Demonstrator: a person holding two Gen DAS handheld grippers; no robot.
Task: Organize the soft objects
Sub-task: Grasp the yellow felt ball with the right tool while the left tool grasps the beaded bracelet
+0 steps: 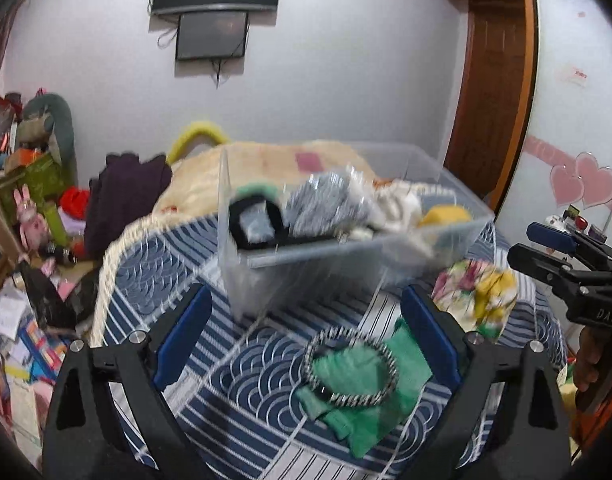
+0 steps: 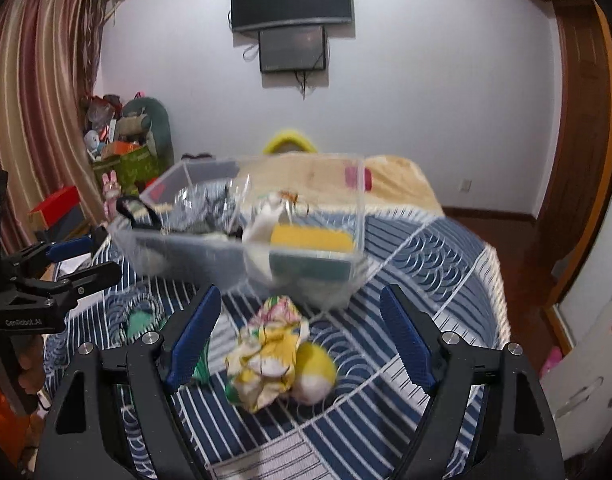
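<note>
Left tool (image 1: 306, 332): I saw its blue pads spread wide, nothing between them, hovering over the bed; it also showed at 9 o'clock in the right wrist view.
Right tool (image 2: 299, 336): I saw it wide apart too, gripping nothing, poised above the floral bundle; from the left wrist view it sat at 3 o'clock.
Green cloth (image 1: 366, 384): it lay crumpled on the bed between the left tool's fingers, at about 5 o'clock in the left view.
Black-and-white ring (image 1: 352, 366): a braided band rested on top of the green cloth, touching it.
Floral cloth (image 2: 267, 354): a yellow, pink and white bundle lay on the bed between the right tool's fingers, near the bin's front wall.
Yellow-and-white soft ball (image 2: 316, 374): it sat just beside the floral cloth, touching it at that cloth's 4 o'clock side.
Clear plastic bin (image 1: 458, 236): it stood on the bed at 12 o'clock from both tools, already holding a grey patterned fabric (image 1: 326, 204), a white cloth (image 1: 398, 204), a yellow sponge (image 2: 312, 238) and a black-rimmed item (image 1: 255, 222); blur hid finer detail.
Bed (image 1: 241, 384): I saw it covered in a blue-and-white striped, wave-patterned quilt.
</note>
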